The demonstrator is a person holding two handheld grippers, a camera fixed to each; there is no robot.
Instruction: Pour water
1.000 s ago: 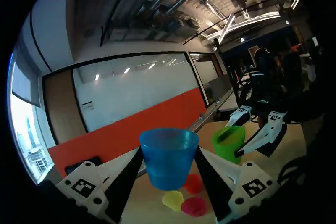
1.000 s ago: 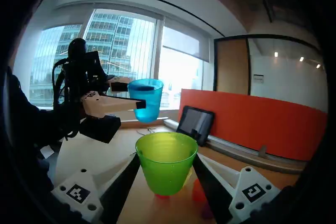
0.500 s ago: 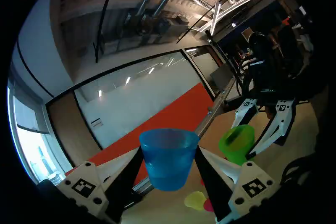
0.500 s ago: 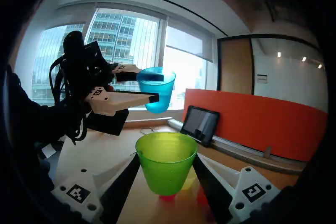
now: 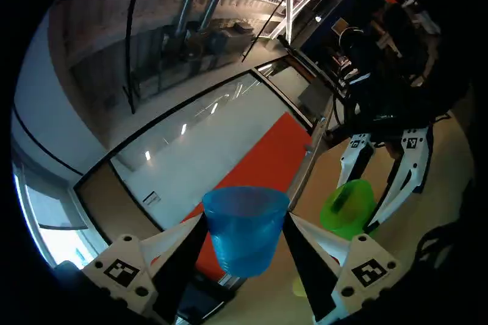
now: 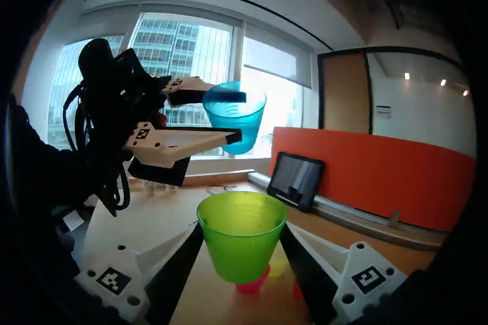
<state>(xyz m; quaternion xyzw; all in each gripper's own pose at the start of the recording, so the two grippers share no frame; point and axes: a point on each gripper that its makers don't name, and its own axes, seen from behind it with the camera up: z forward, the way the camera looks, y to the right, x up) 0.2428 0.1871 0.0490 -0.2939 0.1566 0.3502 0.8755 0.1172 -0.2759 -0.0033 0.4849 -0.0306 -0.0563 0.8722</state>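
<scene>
Room: office with tall windows [image 6: 183, 57] looking onto high-rise buildings, an orange partition [image 6: 390, 172] along the far edge of a wooden table [image 6: 140, 215], and bare pipes on the ceiling [image 5: 201, 14].
Tablet: a dark tablet [image 6: 296, 180] leans against the orange partition at the back of the table.
Left gripper: the left gripper [image 5: 246, 233] has both fingers pressed on the sides of the blue cup [image 5: 246, 230], one on each side. In the right gripper view it reaches in from the left, lifted well above the table, with cables trailing off its dark body.
Blue cup: held in the air. In the right gripper view it sits above and behind the green cup, apart from it, and is tipped so that its open mouth leans rightward. Whether water is inside cannot be told.
Right gripper: the right gripper [image 6: 242, 239] is clamped on the green cup [image 6: 242, 236], a finger against each side. In the left gripper view it comes in from the upper right, its white fingers sloping down to the cup.
Green cup: upright between the right gripper's fingers, mouth open upward, held just above the table. It looks empty from the rim.
Table clutter: a small red piece [image 6: 251, 286] and a yellow one [image 5: 299, 288] lie on the table beneath the green cup, mostly hidden.
</scene>
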